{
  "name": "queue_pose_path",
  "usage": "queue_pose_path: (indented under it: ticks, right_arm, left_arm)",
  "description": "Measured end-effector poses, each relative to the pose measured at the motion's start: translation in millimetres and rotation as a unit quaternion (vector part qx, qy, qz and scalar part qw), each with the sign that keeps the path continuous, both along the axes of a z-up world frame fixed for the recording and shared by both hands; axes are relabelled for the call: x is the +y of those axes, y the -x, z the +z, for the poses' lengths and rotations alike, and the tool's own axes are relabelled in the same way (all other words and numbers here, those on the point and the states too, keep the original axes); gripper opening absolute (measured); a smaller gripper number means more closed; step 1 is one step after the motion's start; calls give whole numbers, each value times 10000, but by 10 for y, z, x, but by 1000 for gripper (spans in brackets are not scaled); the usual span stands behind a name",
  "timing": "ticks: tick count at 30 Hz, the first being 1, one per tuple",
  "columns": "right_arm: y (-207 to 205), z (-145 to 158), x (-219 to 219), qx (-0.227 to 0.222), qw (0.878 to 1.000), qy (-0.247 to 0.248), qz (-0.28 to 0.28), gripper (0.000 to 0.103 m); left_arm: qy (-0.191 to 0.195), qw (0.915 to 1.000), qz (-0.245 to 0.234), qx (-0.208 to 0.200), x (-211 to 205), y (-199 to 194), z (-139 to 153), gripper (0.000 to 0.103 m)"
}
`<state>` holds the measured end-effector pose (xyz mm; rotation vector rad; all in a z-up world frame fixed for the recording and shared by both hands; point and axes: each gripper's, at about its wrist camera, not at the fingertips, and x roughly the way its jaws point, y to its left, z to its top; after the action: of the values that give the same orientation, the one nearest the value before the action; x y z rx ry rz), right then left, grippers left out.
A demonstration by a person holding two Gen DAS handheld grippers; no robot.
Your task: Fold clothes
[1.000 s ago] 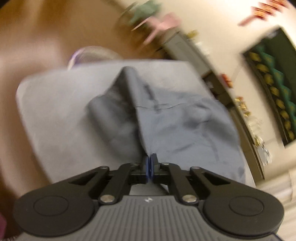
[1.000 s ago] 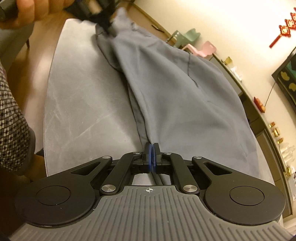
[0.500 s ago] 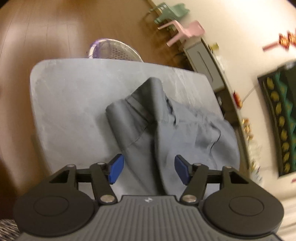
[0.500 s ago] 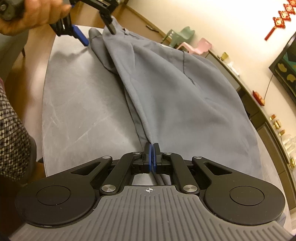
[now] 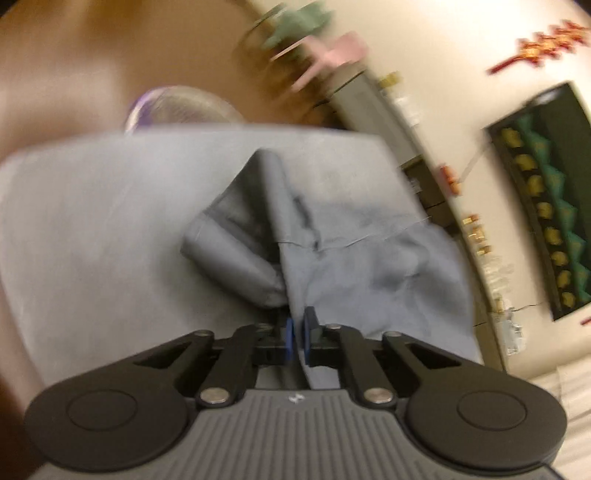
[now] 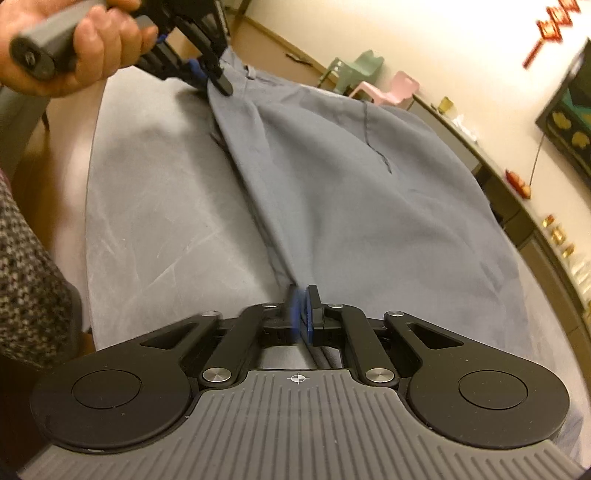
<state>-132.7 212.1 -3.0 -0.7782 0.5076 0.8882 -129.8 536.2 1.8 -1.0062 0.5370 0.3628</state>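
A grey garment [image 6: 369, 206] lies spread along the right half of a grey bench [image 6: 159, 206], stretched between the two grippers.

In the left wrist view the left gripper [image 5: 298, 334] has its blue-padded fingers [image 5: 289, 338] closed almost together on an edge of the cloth, which rises from between them and fans out across the bench [image 5: 92, 221]; a rolled, tube-like part of the garment [image 5: 369, 266] sits just left of the grip. This view is blurred. The right wrist view shows the same left gripper [image 6: 207, 75] at the far end of the bench, carried in the person's hand [image 6: 85, 40], with cloth pinched at its tip.

The right gripper [image 6: 301, 314] is opening: its left pad is smeared by motion and a narrow gap shows between the fingers [image 6: 314, 314]. The near edge of the garment runs down between them, and the pads no longer appear to press it.

A tweed-patterned sleeve [image 6: 29, 288] shows at the left edge. A red hanging ornament [image 6: 550, 26] is on the wall; no writing on it can be read. No brand or label is legible on the garment.
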Motion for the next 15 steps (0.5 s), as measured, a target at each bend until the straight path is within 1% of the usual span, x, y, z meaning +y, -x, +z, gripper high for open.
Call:
queue_pose_path:
  ticks: [1,2,3,4,5,6,7,8,10,13,14,15]
  right_arm:
    - [-10,75,-158,157,9995,-218,-169,56]
    - [-28,168,-401,439,9962,-637,-393,66]
    - [-69,239,-694,877,9876,-1113,-675,70]
    - [-121,283,-1000,1306,9741,-1549,-1005,73]
    - [-197,268,-1335,1719,9558,-1906,-1434,73]
    - [-273,240,-1681,2090,9330,-2237,-1894,73]
    - [-346,191,-2047,2350,9068,-2515,-2433,71]
    - [-410,149,-2410,2534,8780,-2765,-2975,70]
    - [-514,92,-3118,2769,8126,-3323,-3906,71]
    - [-569,21,-3970,2955,7118,-4178,-4812,72]
    - [-586,-16,-4194,2940,6812,-4396,-5062,70]
    - [-605,-45,-4386,2893,6564,-4615,-5220,69]
  left_arm:
    - [23,9999,0,-128,2,32,31,4]
    - [54,9997,-7,-227,2,58,54,4]
    - [95,9997,0,-238,2,50,50,4]
    - [137,9996,11,-228,3,33,40,4]
    - [154,9997,7,-197,-8,12,34,4]
    - [159,9997,6,-176,-26,1,32,4]
    - [168,9997,4,-176,-28,-27,41,4]
    - [179,9997,3,-180,-27,-60,51,4]
    - [206,9996,35,-190,-76,-70,84,5]
    - [264,9993,121,-232,-110,-81,124,6]
    - [279,9993,145,-225,-118,-95,125,6]
    - [293,9992,169,-218,-126,-109,126,6]
